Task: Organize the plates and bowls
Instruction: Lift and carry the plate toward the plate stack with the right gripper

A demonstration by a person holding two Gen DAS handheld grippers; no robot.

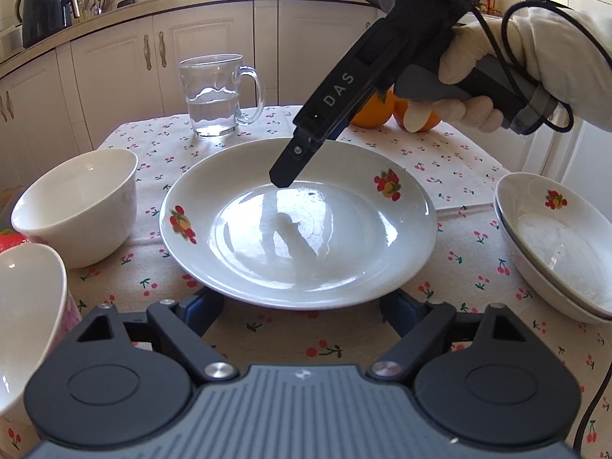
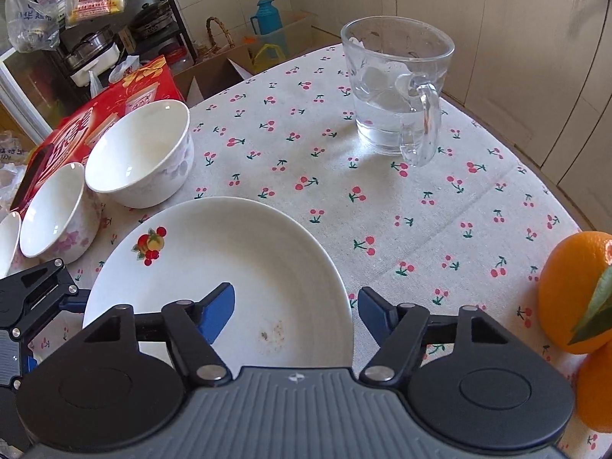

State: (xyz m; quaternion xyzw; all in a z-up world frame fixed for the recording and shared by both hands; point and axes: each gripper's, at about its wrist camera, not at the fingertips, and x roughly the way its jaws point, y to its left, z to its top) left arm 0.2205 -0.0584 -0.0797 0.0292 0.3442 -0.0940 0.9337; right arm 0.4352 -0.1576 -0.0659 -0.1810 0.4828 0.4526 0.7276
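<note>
A white plate with fruit decals (image 1: 298, 229) lies on the cherry-print cloth. My left gripper (image 1: 302, 313) sits at its near rim, jaws well apart, and the blue fingertips are hidden under the rim. My right gripper (image 2: 296, 313) is open and straddles the plate's (image 2: 229, 267) far rim: the left blue finger (image 2: 218, 313) is over the plate's inside, the right one outside it. From the left wrist view it (image 1: 285, 176) slants down onto the plate. Three white bowls (image 2: 141, 149) (image 2: 57, 214) (image 2: 7, 237) stand beside the plate.
Two stacked shallow dishes (image 1: 554, 241) sit to the plate's right. A glass mug of water (image 1: 218, 95) stands behind it, and oranges (image 2: 573, 290) lie near the table edge. A red box (image 2: 95, 114) is behind the bowls. A gloved hand (image 1: 516, 65) holds the right gripper.
</note>
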